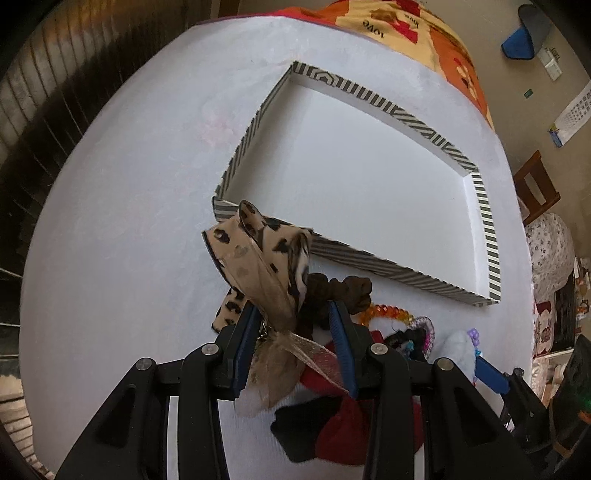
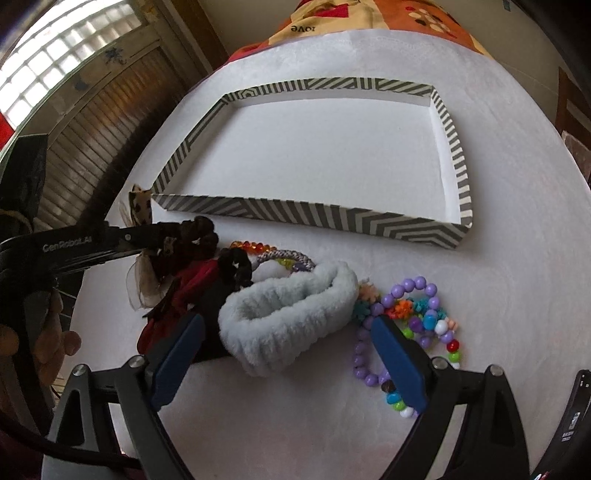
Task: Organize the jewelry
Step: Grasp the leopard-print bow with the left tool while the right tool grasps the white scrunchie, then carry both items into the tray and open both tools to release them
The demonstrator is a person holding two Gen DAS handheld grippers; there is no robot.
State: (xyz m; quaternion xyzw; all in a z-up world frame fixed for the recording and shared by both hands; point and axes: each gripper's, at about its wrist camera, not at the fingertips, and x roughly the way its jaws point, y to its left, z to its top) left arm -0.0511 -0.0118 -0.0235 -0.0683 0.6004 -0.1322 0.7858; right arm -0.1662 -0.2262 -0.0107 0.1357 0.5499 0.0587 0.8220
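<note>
A shallow striped tray [image 1: 406, 273] with a white floor lies on the white table; it also shows in the right wrist view [image 2: 295, 214]. My left gripper [image 1: 295, 314] is shut on a leopard-print bow with a brown scrunchie [image 1: 266, 251], held just before the tray's near left corner. My right gripper [image 2: 288, 325] is open around a pale blue fluffy scrunchie [image 2: 288, 310] in the pile. A purple bead bracelet [image 2: 406, 291], an orange bead bracelet [image 2: 255, 245] and red and black hair pieces [image 2: 195, 280] lie beside it.
The white table [image 1: 129, 221] is round and drops off at the left toward a dark wooden shutter [image 2: 92, 122]. A patterned orange cloth [image 1: 424, 33] lies beyond the far edge. Room clutter [image 1: 554, 258] stands at the right.
</note>
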